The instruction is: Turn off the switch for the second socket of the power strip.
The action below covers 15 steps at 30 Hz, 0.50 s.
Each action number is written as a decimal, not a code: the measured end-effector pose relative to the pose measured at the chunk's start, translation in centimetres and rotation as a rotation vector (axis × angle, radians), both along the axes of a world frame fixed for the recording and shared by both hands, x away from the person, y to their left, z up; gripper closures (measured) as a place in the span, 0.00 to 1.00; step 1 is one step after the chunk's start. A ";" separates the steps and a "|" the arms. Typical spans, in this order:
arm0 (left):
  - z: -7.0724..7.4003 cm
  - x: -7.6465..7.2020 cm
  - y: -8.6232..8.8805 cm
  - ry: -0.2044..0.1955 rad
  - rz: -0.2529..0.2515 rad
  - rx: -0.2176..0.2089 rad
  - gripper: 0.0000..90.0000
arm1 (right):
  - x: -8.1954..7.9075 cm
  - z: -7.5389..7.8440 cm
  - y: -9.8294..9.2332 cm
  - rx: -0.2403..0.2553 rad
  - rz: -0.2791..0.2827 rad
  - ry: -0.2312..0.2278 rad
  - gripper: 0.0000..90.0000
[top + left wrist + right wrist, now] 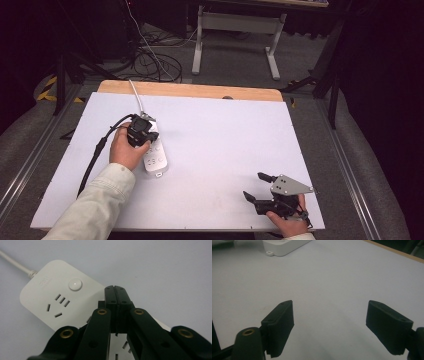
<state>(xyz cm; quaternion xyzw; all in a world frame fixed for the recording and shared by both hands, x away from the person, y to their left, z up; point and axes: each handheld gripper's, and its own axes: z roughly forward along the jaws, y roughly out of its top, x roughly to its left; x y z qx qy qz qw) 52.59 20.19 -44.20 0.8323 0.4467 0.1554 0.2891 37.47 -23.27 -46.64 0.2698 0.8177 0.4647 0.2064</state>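
- Left claw [115,293] of mine is pinched fully closed and grips nothing, tips over the white power strip [53,302] at left of centre.
- Step, I judge: pressing its round switch [75,284]; next needs a short, aimed push.
- Right claw [329,325] gapes wide and bare, lower right.
- No containers on the table [225,150].

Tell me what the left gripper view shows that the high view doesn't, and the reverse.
Left gripper view alone: the round button and socket slots on the power strip, and the left gripper with its jaws shut, empty, above the strip. High view alone: the right gripper, open, near the table's front edge. Both: the strip and its cord.
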 end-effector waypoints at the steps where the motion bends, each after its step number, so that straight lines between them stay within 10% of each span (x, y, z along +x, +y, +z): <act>1: 0.3 -0.2 0.0 -0.009 -0.002 -0.010 1.00 | 0.0 0.0 0.0 0.000 0.000 0.000 0.25; 15: 3.2 -2.1 0.4 -0.053 -0.037 -0.043 1.00 | 0.0 0.0 0.0 -0.002 0.003 -0.004 0.25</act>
